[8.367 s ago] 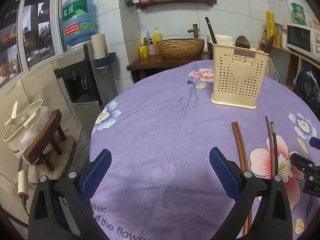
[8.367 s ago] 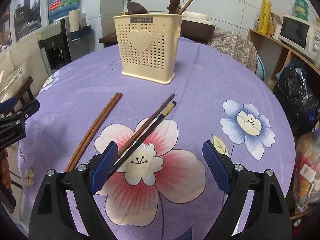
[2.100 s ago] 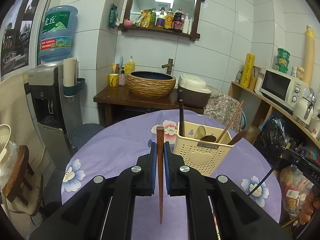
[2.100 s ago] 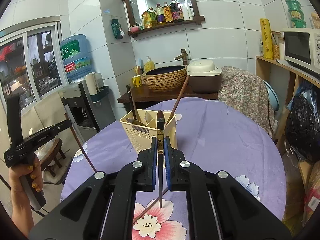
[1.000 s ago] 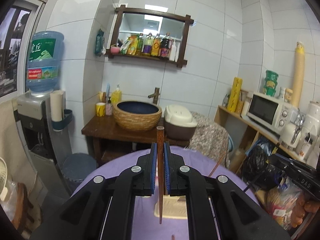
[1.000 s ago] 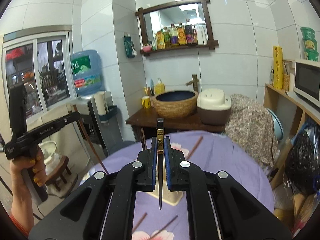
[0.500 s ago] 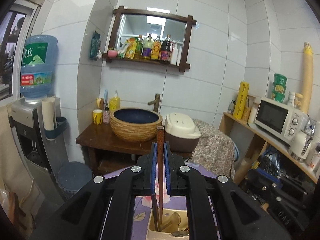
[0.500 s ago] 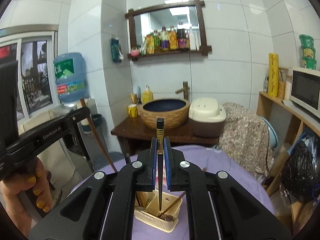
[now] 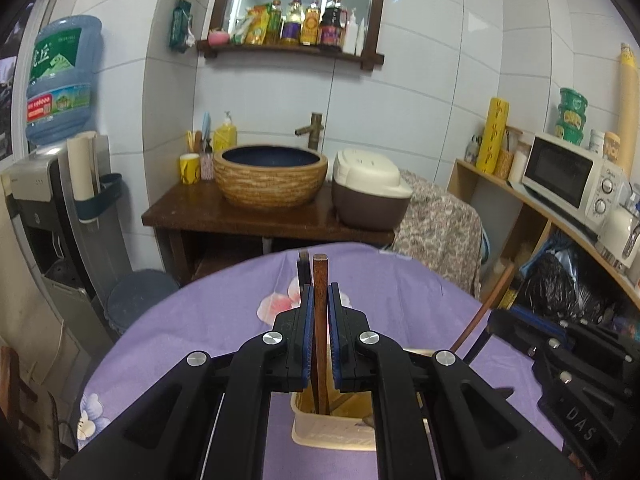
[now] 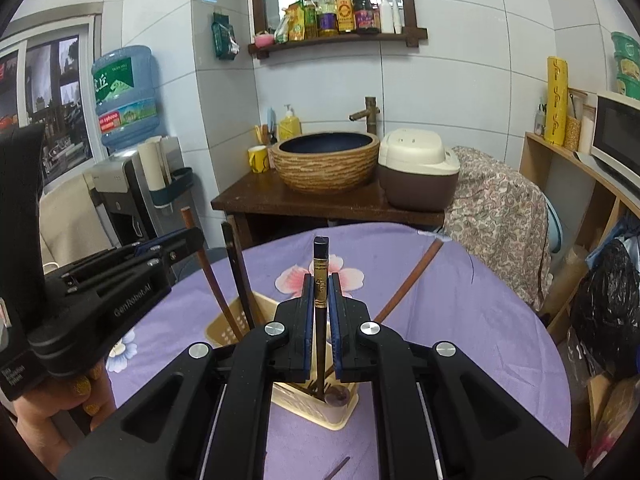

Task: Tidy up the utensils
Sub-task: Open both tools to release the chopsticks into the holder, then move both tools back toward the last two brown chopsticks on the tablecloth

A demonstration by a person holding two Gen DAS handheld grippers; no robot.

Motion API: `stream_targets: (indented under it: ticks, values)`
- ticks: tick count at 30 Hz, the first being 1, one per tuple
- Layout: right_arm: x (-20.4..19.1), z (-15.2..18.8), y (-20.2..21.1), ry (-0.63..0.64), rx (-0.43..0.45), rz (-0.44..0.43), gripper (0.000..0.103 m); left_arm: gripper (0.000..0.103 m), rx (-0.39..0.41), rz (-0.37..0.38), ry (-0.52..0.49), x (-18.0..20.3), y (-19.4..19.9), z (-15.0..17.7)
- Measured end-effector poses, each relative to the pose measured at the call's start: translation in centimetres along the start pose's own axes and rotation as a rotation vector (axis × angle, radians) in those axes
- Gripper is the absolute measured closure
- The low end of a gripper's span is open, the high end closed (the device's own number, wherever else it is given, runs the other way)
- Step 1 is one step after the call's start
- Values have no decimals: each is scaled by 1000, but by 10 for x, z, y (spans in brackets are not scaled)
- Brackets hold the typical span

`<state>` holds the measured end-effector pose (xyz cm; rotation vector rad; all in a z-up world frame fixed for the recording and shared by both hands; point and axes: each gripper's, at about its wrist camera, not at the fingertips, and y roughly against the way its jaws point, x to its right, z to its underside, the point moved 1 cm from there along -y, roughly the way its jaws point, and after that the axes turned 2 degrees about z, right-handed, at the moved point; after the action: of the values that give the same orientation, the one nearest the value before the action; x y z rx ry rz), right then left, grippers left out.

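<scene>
Chopsticks [image 9: 320, 320] clamped upright in left gripper [image 9: 320, 332], above holder [image 9: 332, 438]

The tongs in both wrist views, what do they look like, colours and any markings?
Both tongs, left and right, are matte black plastic with blue pads and silver rivets. White lettering marks the left body and the right's. The hand has gold-painted nails.

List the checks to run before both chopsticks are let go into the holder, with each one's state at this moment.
1. Left hand-held gripper shut on brown chopstick: ok.
2. Right hand-held gripper shut on black chopstick: ok.
3. Brown chopstick's lower end inside cream holder: ok.
4. Black chopstick's tip inside the holder: ok.
5. Tips resting on the holder's bottom: cannot tell.
6. All chopsticks off the purple tablecloth: not ok, stick tips show at bottom.
</scene>
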<state>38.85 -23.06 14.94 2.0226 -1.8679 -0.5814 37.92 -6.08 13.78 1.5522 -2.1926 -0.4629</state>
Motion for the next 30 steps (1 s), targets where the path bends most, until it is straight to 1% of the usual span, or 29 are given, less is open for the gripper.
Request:
stream_targets:
  ticks: [1,5,6,7,8,9,10,11,12,14,15,17,20,21,22,24,26,28,30]
  values:
    - [0,1,-1,5,3,3,95,95,-10,2,3,0,-3,3]
    - [1,1,1,4,18,-6,94,95,-5,-2,-18,2,-2,6]
    - [1,1,3,11,28,-4,89,95,-8,8,-22,4,0,6]
    - [2,2,7,15,42,-6,71,95,-8,14,-28,5,4,6]
    - [3,2,11,15,64,-6,57,92,3,12,-36,6,9,6]
    - [3,3,17,14,95,2,37,80,12,7,-44,7,12,7]
    - [4,3,23,19,117,15,36,68,26,2,-51,8,18,8]
    - [4,3,28,29,131,33,36,49,47,-6,-49,7,27,10]
    - [3,5,34,39,147,52,36,40,64,-12,-43,5,33,13]
    - [4,13,50,44,178,90,36,37,83,-19,-37,1,49,24]
    - [3,17,57,47,187,114,34,32,81,-27,-37,-1,56,30]
    - [2,29,70,53,192,152,32,25,84,-48,-33,-5,65,44]
    - [-4,58,82,93,134,213,27,24,69,-76,-46,-13,79,72]
    - [-7,72,83,117,94,236,23,23,61,-107,-47,-18,83,85]
    - [-10,84,82,131,60,253,16,23,55,-128,-44,-22,86,93]
    - [-16,113,78,157,-36,273,9,20,23,-177,-34,-33,89,116]
    - [-25,150,70,158,-137,261,9,20,-3,-222,-23,-40,90,132]
    - [-32,180,60,151,-227,242,9,18,-35,-254,-19,-46,91,151]
    - [-37,208,51,113,-310,217,9,16,-65,-297,-26,-50,90,168]
